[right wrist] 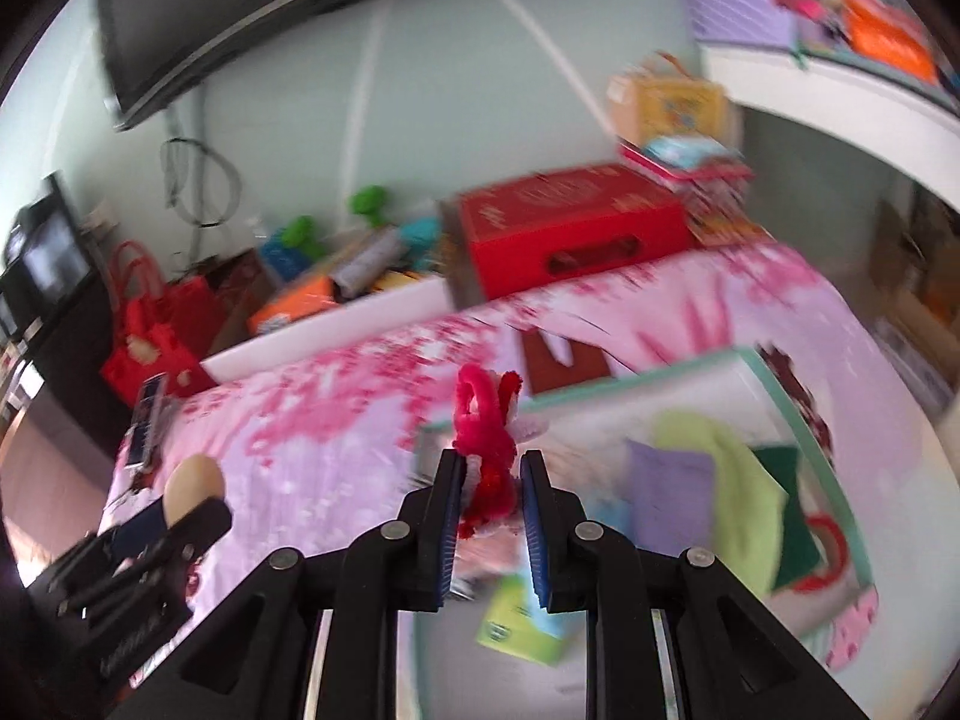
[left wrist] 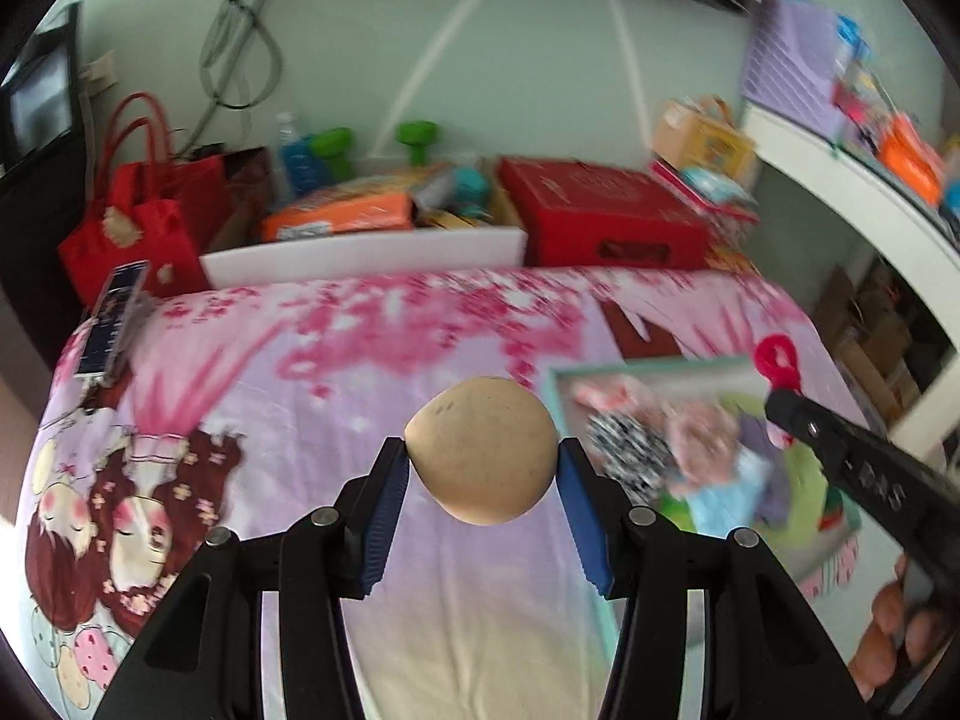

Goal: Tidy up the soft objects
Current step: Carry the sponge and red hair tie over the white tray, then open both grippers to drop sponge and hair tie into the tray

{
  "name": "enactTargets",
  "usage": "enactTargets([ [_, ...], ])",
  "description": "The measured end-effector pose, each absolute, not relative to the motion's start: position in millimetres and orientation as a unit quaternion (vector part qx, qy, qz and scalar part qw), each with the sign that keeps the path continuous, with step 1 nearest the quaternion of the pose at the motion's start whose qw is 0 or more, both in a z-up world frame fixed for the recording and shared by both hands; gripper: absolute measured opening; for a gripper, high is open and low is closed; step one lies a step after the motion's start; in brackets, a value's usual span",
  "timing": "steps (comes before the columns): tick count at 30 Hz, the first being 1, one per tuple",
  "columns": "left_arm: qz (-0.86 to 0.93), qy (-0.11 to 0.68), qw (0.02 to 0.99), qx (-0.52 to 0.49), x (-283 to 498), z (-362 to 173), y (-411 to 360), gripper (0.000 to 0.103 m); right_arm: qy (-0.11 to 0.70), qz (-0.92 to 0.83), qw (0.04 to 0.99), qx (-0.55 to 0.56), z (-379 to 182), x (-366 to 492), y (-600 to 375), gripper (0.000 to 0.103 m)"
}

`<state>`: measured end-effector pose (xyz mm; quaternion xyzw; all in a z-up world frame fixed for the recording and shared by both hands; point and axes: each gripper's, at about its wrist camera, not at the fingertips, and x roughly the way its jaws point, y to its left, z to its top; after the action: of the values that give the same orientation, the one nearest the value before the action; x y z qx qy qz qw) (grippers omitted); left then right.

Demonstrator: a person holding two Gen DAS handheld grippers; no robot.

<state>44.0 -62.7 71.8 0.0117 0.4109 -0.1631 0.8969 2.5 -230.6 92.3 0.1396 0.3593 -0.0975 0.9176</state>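
Observation:
My left gripper point(left wrist: 483, 459) is shut on a beige teardrop-shaped soft pad point(left wrist: 483, 450) and holds it above the pink printed bedspread point(left wrist: 360, 360). The pad also shows in the right wrist view point(right wrist: 193, 483). My right gripper point(right wrist: 492, 471) is shut on a red fuzzy pipe-cleaner figure point(right wrist: 487, 426), above the near-left corner of a teal-rimmed tray point(right wrist: 804, 420). The tray point(left wrist: 555, 396) holds several soft cloths, a green one point(right wrist: 732, 480) among them. In the left wrist view the right gripper point(left wrist: 780, 390) enters from the right with the red figure point(left wrist: 777, 360).
A phone point(left wrist: 114, 318) lies at the bed's far left edge. Beyond the bed stand a red bag point(left wrist: 150, 210), a white box of clutter point(left wrist: 366, 252) and a red case point(left wrist: 606, 216). A white shelf point(left wrist: 852, 192) runs along the right.

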Motion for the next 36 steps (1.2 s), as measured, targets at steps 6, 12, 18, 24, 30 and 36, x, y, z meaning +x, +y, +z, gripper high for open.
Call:
enactTargets([
  [6, -0.217, 0.437, 0.872, 0.04, 23, 57, -103, 0.053, 0.387, -0.144, 0.896, 0.165, 76, -18, -267, 0.021],
  [12, -0.251, 0.451, 0.853, 0.071, 5, 45, -134, 0.053, 0.413, -0.166, 0.879, 0.171, 62, -34, -288, 0.022],
  [18, -0.267, 0.474, 0.835, 0.079, 3, 26, -150, 0.053, 0.436, -0.169, 0.868, 0.165, 52, -35, -291, 0.025],
  [24, -0.271, 0.504, 0.817, 0.07, 8, 13, -152, 0.054, 0.458, -0.165, 0.859, 0.16, 43, -30, -286, 0.027],
  [30, -0.264, 0.502, 0.822, 0.056, 12, 20, -143, 0.066, 0.461, -0.167, 0.855, 0.169, 41, -29, -289, 0.031],
  [36, -0.245, 0.503, 0.828, 0.046, 20, 24, -132, 0.066, 0.461, -0.172, 0.853, 0.174, 41, -28, -291, 0.056],
])
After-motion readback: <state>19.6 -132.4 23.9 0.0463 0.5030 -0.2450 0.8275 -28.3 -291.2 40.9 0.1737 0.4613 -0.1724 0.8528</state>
